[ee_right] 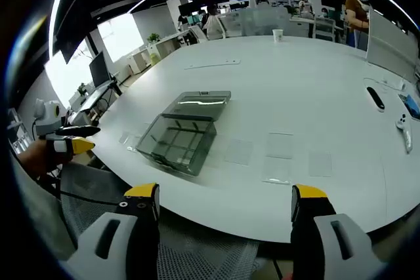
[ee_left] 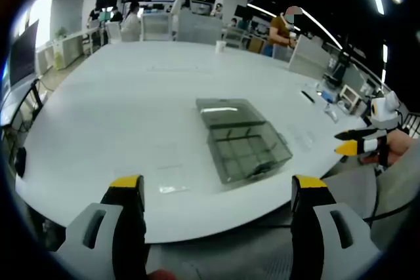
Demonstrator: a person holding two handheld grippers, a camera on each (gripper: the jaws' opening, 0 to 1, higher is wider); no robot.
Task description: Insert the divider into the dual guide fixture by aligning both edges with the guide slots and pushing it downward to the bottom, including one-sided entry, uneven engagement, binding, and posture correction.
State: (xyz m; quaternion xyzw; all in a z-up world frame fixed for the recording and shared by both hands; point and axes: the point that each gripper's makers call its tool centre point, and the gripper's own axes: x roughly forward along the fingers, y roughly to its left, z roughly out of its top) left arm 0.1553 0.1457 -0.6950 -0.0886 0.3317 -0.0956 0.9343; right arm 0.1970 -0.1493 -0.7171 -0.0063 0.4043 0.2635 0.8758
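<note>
**Both grippers spread, off the table edge**

Left gripper view: your left gripper (ee_left: 218, 191) hangs released, jaws wide apart, short of the white table (ee_left: 131, 96). The smoky clear fixture box (ee_left: 241, 139) sits ahead, lid tipped back. A clear divider sheet (ee_left: 172, 188) lies flat near the edge. Your right gripper (ee_left: 357, 143) enters at right.

Right gripper view: right gripper (ee_right: 225, 195) released, holding nothing. Box (ee_right: 182, 134) ahead-left; clear sheets (ee_right: 279, 155) lie flat beside it.
</note>
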